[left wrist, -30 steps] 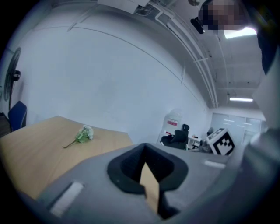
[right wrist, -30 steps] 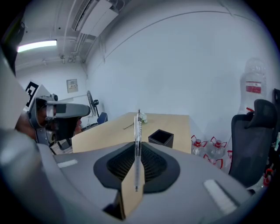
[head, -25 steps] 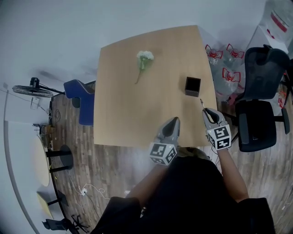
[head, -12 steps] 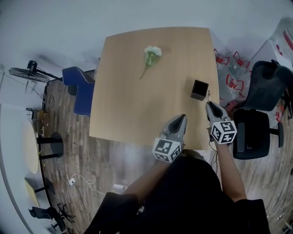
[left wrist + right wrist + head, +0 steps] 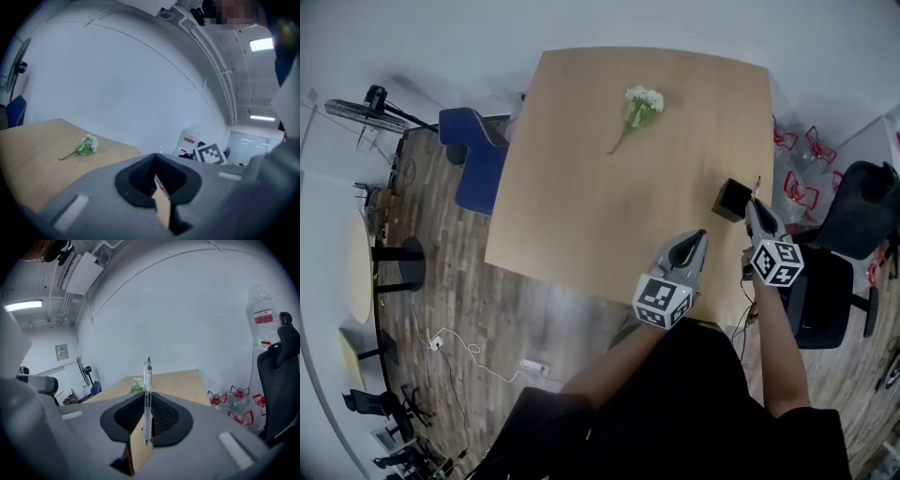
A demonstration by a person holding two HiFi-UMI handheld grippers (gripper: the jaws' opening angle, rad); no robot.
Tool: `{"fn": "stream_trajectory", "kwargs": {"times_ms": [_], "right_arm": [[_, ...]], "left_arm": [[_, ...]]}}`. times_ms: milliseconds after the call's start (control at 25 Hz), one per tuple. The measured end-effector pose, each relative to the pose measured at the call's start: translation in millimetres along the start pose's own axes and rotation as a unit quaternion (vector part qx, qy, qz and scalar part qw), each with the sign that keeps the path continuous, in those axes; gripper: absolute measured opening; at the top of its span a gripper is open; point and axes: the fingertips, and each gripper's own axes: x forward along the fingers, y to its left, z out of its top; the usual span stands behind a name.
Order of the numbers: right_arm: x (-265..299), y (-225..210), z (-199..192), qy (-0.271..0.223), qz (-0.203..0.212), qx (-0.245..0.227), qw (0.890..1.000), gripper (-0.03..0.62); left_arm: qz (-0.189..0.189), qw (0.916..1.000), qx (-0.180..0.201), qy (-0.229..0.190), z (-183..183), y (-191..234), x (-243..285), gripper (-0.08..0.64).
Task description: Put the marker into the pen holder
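Right gripper view first: my right gripper [image 5: 146,395] has its jaws clamped on the marker [image 5: 148,376]; it is a thin clear one, standing upright between the jaws, its top poking well above them; beyond it I see the far end of the wooden table [image 5: 178,380] and a bit of the flower [image 5: 136,385]; off to the right, some water bottles with red handles [image 5: 236,399] on the floor and a black office chair [image 5: 281,376].

Head view now: that gripper is at the table's right edge, just beside the black pen holder [image 5: 731,199], which stands on the table near that edge; the marker's tip shows just to the right of the holder; whether it is over the opening I cannot tell from here; the marker is not in the holder.

Left gripper view: my left gripper [image 5: 155,159] has its jaws closed together with nothing between them; in the head view it hangs over the near edge of the table, left of the other gripper and apart from the holder; the flower lies on its side well away, toward the far end of the table; a blue chair [image 5: 478,159] stands off the table's left side.
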Motion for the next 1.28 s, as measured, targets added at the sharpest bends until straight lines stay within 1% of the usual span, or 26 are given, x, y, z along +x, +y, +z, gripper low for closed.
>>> {"fn": "stream_trajectory", "kwargs": {"times_ms": [80, 240, 440, 680, 960, 1120, 1280], "right_arm": [[16, -10, -3, 0.003, -0.001, 0.002, 1.000, 0.044], [40, -29, -12, 0.008, -0.020, 0.008, 1.000, 0.044], [58, -30, -25, 0.017, -0.026, 0.024, 0.999, 0.044], [76, -34, -41, 0.040, -0.034, 0.003, 0.999, 0.044], [84, -41, -71, 0.085, -0.046, -0.001, 0.995, 0.049], [87, -44, -76, 0.091, -0.049, -0.008, 0.995, 0.048], [88, -43, -78, 0.099, -0.048, -0.015, 0.994, 0.048]], "left_arm": [[0.002, 1.0000, 0.000, 0.004, -1, 6, 6, 0.002], [0.000, 0.9999, -0.005, 0.016, -8, 14, 10, 0.002], [-0.002, 0.9996, -0.007, 0.029, -10, 22, 10, 0.002], [-0.001, 0.9993, -0.013, 0.035, -13, 34, 16, 0.002], [0.004, 0.9986, -0.018, 0.049, -25, 38, 9, 0.002], [0.002, 0.9981, -0.015, 0.059, -35, 35, 2, 0.002], [0.011, 0.9979, -0.016, 0.061, -37, 38, -9, 0.002]]}}
